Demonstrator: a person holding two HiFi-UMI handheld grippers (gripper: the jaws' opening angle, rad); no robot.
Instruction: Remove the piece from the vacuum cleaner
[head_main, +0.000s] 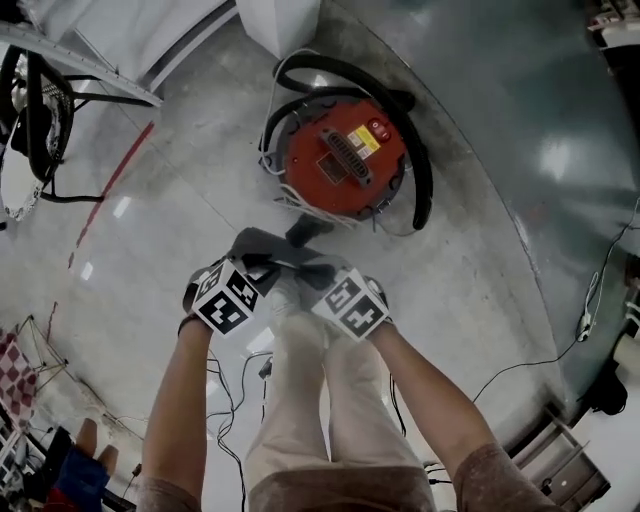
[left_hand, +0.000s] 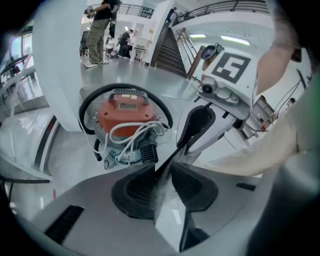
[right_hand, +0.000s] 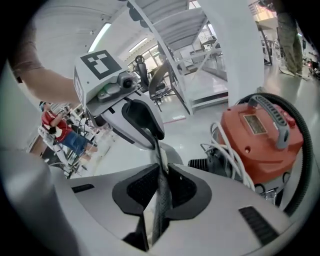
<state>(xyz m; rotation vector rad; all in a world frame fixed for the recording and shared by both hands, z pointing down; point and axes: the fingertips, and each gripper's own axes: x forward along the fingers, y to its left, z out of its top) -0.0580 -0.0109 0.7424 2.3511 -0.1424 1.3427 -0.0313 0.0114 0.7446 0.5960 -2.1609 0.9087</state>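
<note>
Glossy grey floor (head_main: 150, 250) is seen from above. A curved seam (head_main: 500, 215) to a darker greenish area (head_main: 530, 110) is run along its right side.

Red round vacuum cleaner (head_main: 345, 155) is stood upright on the lighter floor, just inside that seam and well clear of the person's feet. Black hose (head_main: 422, 180) is looped round the body. White cord (head_main: 272, 160) is bundled against the body's left and near sides.

Flat grey piece (head_main: 262, 243) is held between the cleaner and the person, just beside the cleaner's near side, with a dark stub (head_main: 305, 230) pointed toward the cleaner. Whether it is still joined to the cleaner cannot be told.

Left tool (left_hand: 162, 177) is pinched on the piece. The thin edge is seen between the pads, with both pads pressed on its faces. Right tool (right_hand: 161, 187) is clamped on the same piece from the opposite end, pads likewise pressed on it.

The tools are faced toward each other with tips near. Their marker cubes (head_main: 228, 298) are seen side by side above light trousers (head_main: 300, 400).
</note>
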